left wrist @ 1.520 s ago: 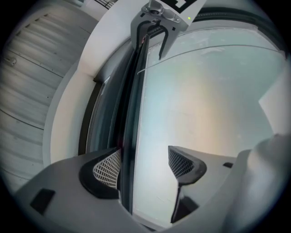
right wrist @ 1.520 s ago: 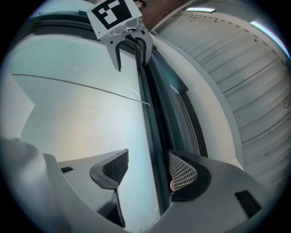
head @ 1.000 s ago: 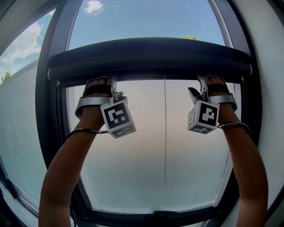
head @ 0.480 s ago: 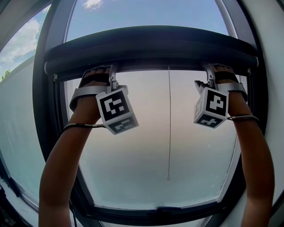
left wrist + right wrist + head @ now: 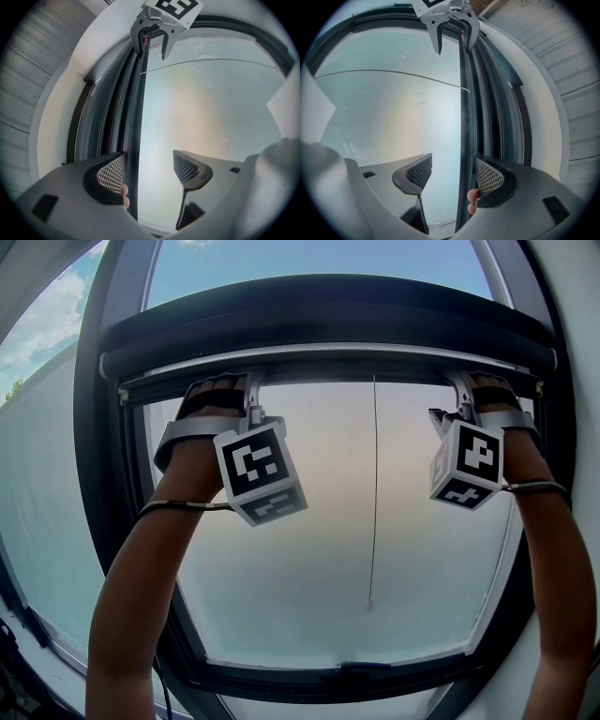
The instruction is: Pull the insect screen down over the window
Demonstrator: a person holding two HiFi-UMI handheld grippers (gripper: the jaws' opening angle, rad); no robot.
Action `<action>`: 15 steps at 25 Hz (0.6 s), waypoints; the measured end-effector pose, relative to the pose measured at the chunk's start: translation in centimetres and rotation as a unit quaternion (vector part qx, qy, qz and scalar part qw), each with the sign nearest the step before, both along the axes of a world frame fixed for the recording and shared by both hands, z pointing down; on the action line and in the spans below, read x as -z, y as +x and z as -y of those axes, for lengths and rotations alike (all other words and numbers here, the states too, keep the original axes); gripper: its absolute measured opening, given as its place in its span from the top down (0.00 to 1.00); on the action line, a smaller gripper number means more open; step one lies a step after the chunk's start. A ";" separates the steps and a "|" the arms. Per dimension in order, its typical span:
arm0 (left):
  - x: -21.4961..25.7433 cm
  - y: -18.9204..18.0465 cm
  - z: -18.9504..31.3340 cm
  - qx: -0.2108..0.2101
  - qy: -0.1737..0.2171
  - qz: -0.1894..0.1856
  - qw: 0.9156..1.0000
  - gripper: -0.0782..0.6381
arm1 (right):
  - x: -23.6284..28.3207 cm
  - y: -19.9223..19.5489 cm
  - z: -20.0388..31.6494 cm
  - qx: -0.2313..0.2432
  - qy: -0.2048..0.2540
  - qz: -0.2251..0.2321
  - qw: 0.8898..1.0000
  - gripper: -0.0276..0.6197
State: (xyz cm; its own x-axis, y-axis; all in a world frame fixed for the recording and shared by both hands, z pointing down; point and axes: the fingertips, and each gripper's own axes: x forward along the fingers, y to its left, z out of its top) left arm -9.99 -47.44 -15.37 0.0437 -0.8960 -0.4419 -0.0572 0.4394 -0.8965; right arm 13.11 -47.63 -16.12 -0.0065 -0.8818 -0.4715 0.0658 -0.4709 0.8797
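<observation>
Black screen bar (image 5: pixel 328 367) hooked between wide-apart jaws of left gripper (image 5: pixel 149 171), right gripper (image 5: pixel 451 177); barely lowered, nearly whole pane (image 5: pixel 309 549) left.

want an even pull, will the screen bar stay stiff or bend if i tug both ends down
Likely stiff: the bar runs straight across the window with no sag. It should come down level, since the left gripper and right gripper sit near opposite ends. It may slip, though: both sets of fingers stand apart, not clamped on it.
</observation>
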 end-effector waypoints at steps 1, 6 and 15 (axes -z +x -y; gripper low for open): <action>-0.3 0.1 0.0 -0.004 -0.005 -0.001 1.000 0.46 | -0.3 0.0 0.0 0.001 -0.005 0.002 1.000 0.55; -1.1 0.1 -0.2 -0.011 -0.017 -0.001 1.000 0.46 | -1.4 0.2 0.0 -0.012 -0.021 -0.011 1.000 0.55; -7.0 0.4 -0.5 -0.020 -0.064 0.028 0.997 0.46 | -7.2 0.6 -0.1 -0.030 -0.062 -0.024 0.997 0.55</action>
